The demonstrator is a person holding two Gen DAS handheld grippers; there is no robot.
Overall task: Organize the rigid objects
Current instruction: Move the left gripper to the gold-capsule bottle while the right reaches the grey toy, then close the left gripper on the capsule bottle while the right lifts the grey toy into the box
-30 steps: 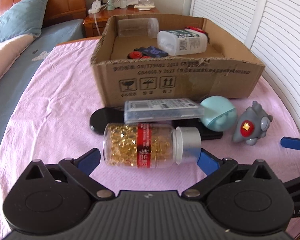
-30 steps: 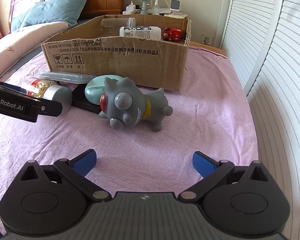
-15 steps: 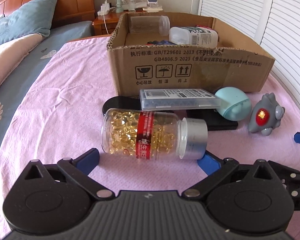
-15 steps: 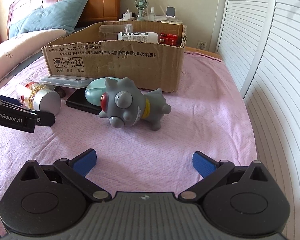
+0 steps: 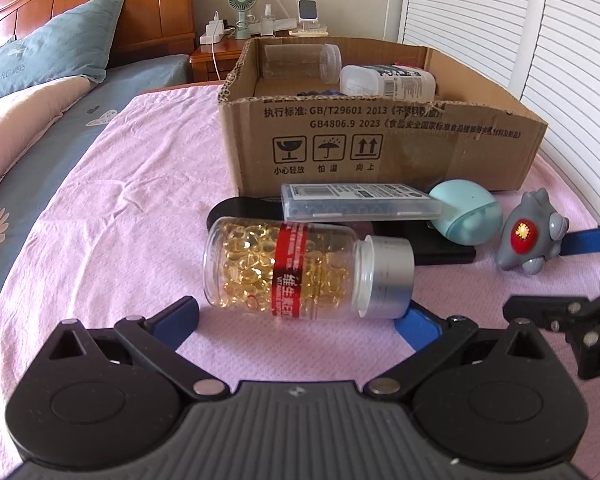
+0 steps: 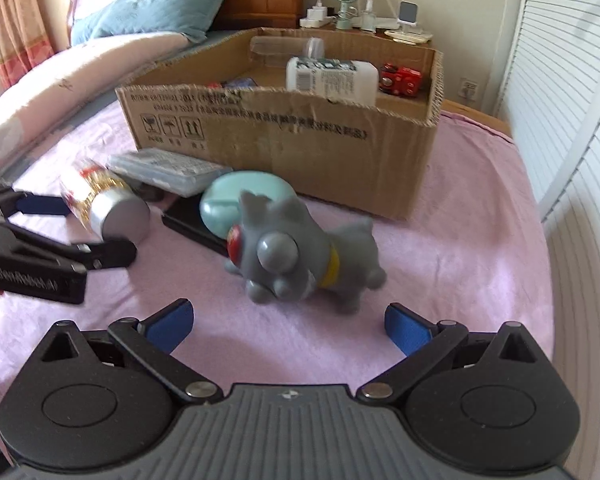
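Note:
A clear bottle of yellow capsules [image 5: 300, 270] with a silver cap lies on its side on the pink sheet. My left gripper [image 5: 300, 320] is open, its blue pads just in front of the bottle's two ends, not closed on it. A grey toy creature [image 6: 300, 256] stands just beyond my right gripper [image 6: 288, 324], which is open and empty. The toy also shows in the left wrist view [image 5: 530, 236]. Behind them lie a clear plastic case [image 5: 356, 202], a teal egg-shaped object [image 5: 466, 216] and a flat black object [image 5: 440, 246].
An open cardboard box [image 5: 380, 144] stands behind the objects and holds a white bottle [image 6: 332, 80], a clear jar [image 5: 300, 62] and a red toy car [image 6: 400, 78]. Pillows lie to the left. White shutter doors run along the right.
My right gripper has moved forward to the grey toy, which now sits just beyond its pads. My left gripper has lowered and shifted a little left, with the bottle still just beyond its pads.

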